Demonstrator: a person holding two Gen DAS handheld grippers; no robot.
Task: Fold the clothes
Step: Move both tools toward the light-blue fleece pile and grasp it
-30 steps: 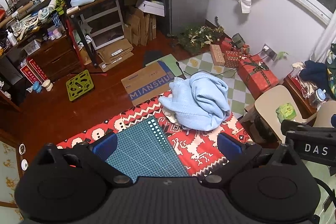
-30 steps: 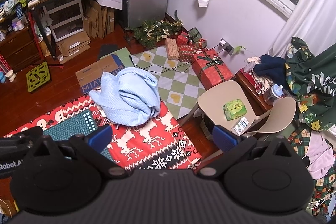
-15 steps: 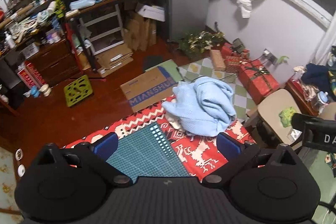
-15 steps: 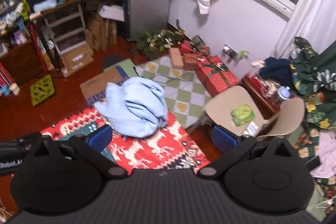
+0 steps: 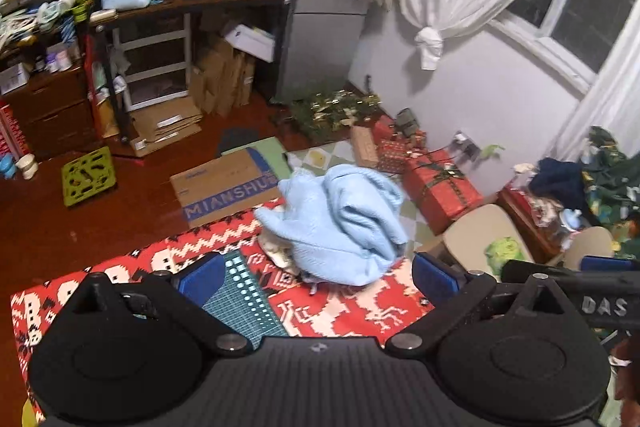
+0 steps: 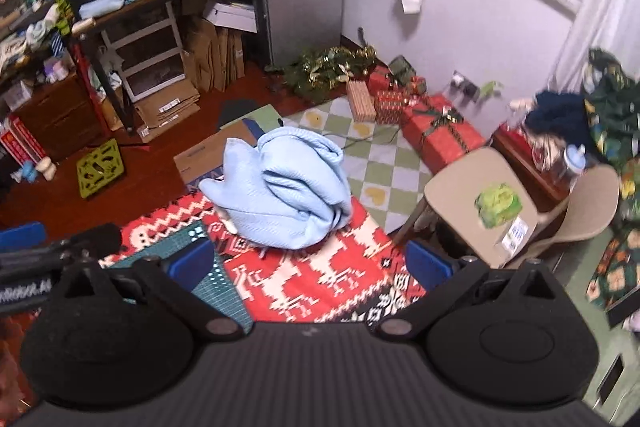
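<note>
In the left wrist view the left gripper (image 5: pixel 316 273) hangs with jaws spread wide and empty above the red patterned cloth (image 5: pixel 344 303) on the tabletop, and the crumpled light blue garment (image 5: pixel 340 223) sits at twelve o'clock, untouched, so the fold is judged not yet begun; the next move calls for reaching in to find an edge and spread it flat. In the right wrist view the right gripper (image 6: pixel 310 261), jaws likewise apart and holding nothing, faces the garment at eleven o'clock, with the green cutting mat (image 6: pixel 208 287) at nine and a beige chair (image 6: pixel 480 211) at two crowding the tabletop's edge.
</note>
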